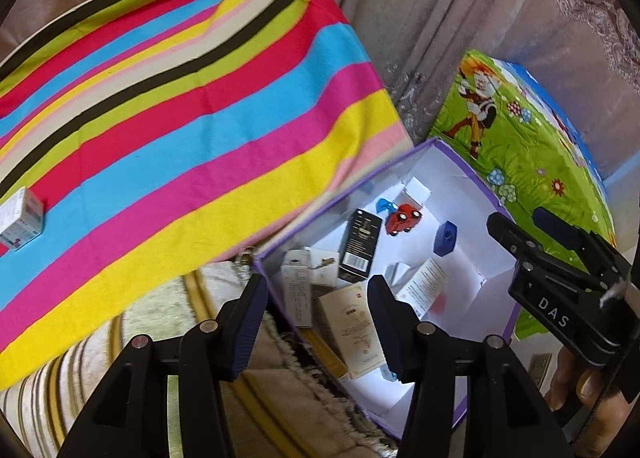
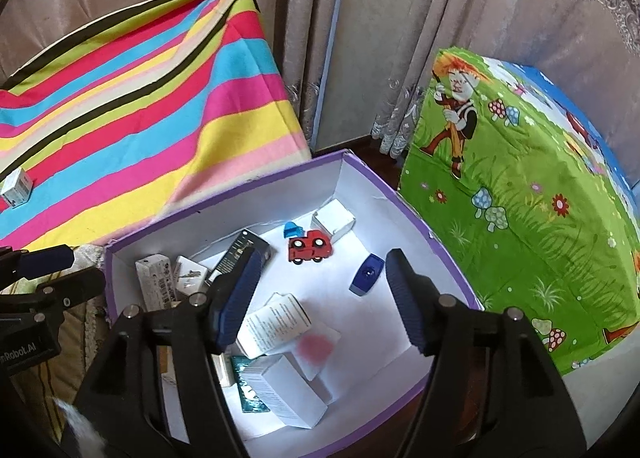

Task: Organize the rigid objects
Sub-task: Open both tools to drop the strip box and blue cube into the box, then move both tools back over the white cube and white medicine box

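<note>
A purple-rimmed white box (image 2: 224,209) stands on the floor and holds a red toy car (image 2: 310,250), a small blue block (image 2: 366,274), a black carton (image 2: 244,254) and several white cartons. My right gripper (image 2: 320,286) hovers open over the box with nothing between its fingers. My left gripper (image 1: 316,322) is open above the box's near left corner, also holding nothing. One small white carton (image 1: 20,217) lies alone on the striped cloth (image 1: 180,97) at the far left. The right gripper (image 1: 524,223) shows over the box's right wall in the left wrist view.
The striped cloth covers a raised surface left of the box. A green cartoon-print cover (image 2: 520,197) drapes a block on the right. Curtains (image 2: 360,37) hang behind. A patterned rug (image 1: 160,358) lies under the box's left side. A hand (image 1: 588,386) holds the right gripper.
</note>
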`<state>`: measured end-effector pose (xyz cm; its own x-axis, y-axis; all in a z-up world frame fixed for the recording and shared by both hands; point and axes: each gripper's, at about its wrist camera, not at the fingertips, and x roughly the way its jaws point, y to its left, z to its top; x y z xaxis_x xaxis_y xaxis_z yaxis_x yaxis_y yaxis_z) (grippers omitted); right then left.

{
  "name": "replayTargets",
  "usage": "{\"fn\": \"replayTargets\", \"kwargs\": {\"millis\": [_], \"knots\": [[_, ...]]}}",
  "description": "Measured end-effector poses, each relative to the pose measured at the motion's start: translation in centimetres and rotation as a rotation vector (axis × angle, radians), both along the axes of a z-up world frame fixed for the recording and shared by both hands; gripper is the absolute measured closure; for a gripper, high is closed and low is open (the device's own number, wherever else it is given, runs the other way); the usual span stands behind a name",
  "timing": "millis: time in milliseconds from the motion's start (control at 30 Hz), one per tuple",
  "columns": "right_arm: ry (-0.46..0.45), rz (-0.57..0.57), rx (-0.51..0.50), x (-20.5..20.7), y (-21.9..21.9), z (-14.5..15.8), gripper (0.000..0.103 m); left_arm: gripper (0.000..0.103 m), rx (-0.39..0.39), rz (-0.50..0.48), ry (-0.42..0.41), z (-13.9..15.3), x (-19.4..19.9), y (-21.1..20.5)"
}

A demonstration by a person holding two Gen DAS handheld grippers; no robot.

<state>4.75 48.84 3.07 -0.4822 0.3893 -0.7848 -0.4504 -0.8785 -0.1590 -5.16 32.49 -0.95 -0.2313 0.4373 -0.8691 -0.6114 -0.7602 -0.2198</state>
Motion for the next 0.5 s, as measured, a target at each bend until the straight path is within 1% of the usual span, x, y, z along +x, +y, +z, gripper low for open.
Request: {"fn": "replayTargets", "kwargs": {"millis": [500], "knots": [[0.019,0.121,0.006,-2.4,-5.7,1.5,0.03,0.05,0.035,0.134,0.044,1.7,-2.6,-6.9]]}}
